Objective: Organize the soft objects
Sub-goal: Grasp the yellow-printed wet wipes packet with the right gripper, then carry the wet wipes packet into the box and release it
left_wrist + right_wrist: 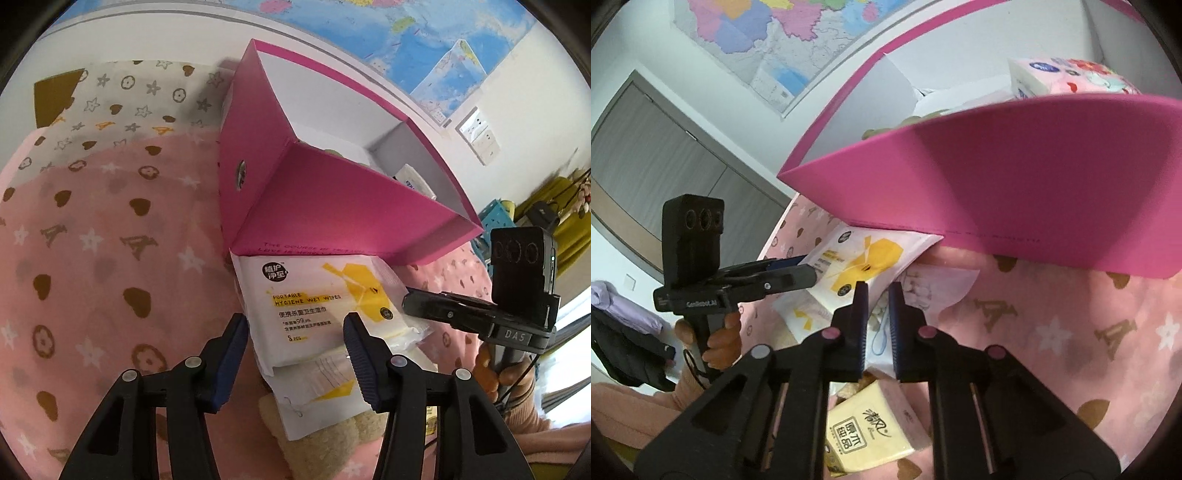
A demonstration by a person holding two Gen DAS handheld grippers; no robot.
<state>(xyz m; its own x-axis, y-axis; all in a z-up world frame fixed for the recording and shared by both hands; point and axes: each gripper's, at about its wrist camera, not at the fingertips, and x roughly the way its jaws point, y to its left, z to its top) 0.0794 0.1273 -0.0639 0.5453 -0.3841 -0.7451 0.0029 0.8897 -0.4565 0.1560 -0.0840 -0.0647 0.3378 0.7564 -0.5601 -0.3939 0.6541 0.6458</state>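
Note:
A white and yellow pack of wet wipes [314, 306] lies on the pink bedspread, against the pink box [332, 199]. My left gripper [295, 332] is open, one finger on each side of the pack, not touching it. The pack also shows in the right wrist view [864, 258], with the left gripper [809, 269] at its edge. My right gripper [878, 295] is nearly shut with a narrow gap, empty, above a clear packet [923, 291] and a beige plush [875, 317]. A yellow tissue pack [871, 435] lies below it. A pink tissue pack [1071, 77] sits in the box.
The pink box [1034, 177] stands open with white inner walls, holding a white packet [413, 177]. The patterned pink bedspread [92, 258] covers the surface. A second wipes pack [317, 391] lies under the first. A map hangs on the wall [768, 44].

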